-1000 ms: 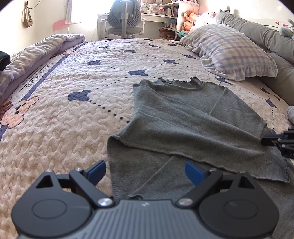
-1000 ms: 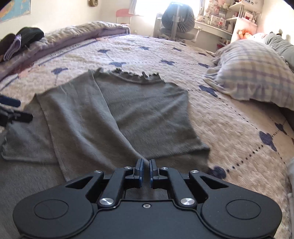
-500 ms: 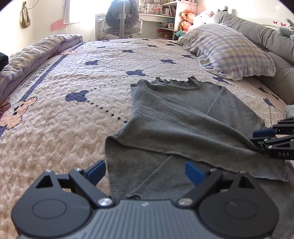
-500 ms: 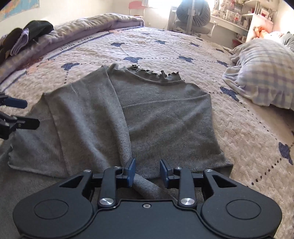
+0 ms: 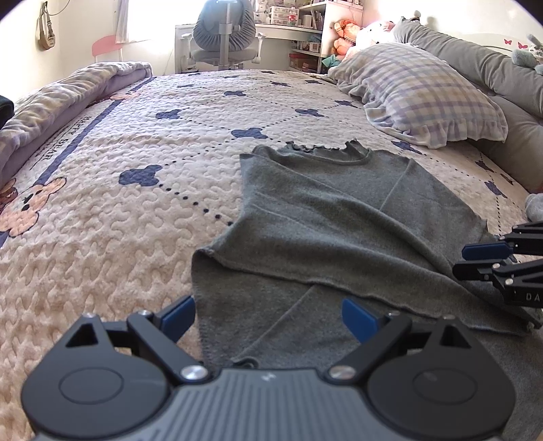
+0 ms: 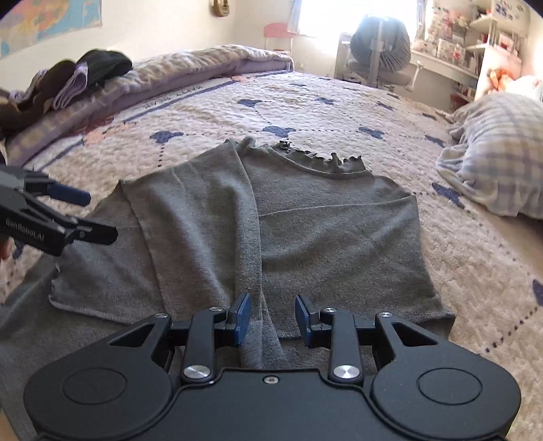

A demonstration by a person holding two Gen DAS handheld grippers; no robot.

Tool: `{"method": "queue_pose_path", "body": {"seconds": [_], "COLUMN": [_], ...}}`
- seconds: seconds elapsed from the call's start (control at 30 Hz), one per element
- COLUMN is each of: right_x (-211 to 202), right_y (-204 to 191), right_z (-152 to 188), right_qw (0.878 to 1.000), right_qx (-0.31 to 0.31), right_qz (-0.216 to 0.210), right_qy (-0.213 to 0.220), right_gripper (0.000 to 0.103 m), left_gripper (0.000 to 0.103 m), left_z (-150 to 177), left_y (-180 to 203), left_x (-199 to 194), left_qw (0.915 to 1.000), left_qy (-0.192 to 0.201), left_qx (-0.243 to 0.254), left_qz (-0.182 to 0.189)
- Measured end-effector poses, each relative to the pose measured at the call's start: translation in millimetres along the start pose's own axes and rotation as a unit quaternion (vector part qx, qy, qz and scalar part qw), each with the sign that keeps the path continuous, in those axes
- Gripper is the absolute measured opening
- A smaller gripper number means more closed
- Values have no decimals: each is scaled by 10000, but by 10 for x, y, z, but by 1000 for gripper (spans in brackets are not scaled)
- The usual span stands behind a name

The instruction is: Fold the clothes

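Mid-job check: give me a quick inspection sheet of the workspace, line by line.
Surface: quilted bedspread, cream with blue clover marks.
Job's things: grey top lying flat, one side folded inward over the body, frilled neckline away from the grippers.
Clutter: dark clothes piled on the folded blanket; checked pillow.
Grippers: left gripper open; right gripper open, fabric strip between the fingers.
Cables: nothing seen.
Surroundings: desk chair, shelves, plush toys.

You see quilted bedspread (image 5: 101, 210) with blue clovers, plaid pillow (image 5: 427, 98) right, rolled lavender blanket (image 6: 190, 74) left with dark clothes pile (image 6: 68, 78) on it, desk chair (image 5: 224, 37), pink chair (image 5: 107, 45), shelves (image 5: 305, 30) beyond.
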State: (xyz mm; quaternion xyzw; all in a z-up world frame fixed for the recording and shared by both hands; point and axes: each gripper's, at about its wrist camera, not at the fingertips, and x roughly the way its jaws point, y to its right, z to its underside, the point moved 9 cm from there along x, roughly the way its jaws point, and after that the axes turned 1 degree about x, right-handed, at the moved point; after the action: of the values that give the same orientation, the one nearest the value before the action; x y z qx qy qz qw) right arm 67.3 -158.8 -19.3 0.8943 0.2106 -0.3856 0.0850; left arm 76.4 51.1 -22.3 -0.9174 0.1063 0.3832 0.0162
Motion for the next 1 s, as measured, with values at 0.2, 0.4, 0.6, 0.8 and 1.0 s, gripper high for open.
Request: {"method": "queue_pose_path", "body": {"seconds": [0.2,0.4,0.6,0.8,1.0], "right_x": [46,20,-64,-77,-72], "right_y": [-91,-114,19,-50,-96], "right_z": [13,15,-8,21,19], "right_qw": [9997,9995,9992,9991,9982], "right_qx": [-122,-253,144,-21,63], "right_qz": [-189,-180,-348,-395,-594], "right_qy": [-77,-52,92,127,109], "right_gripper": [28,8,9,9,10], "left_gripper": [94,95,95,95,95], "left_z": [2,0,-1,6,5], "left_y": [1,-5,-7,-11,-15], "left_x": [5,3,1,13,10], "left_qw": [10000,10000,10000,10000,10000], "left_qy": [-1,1,4,-13,-8], "left_qx": [10,2,-4,-1,-15], "left_qz": [14,9,10,-15,-15]}}
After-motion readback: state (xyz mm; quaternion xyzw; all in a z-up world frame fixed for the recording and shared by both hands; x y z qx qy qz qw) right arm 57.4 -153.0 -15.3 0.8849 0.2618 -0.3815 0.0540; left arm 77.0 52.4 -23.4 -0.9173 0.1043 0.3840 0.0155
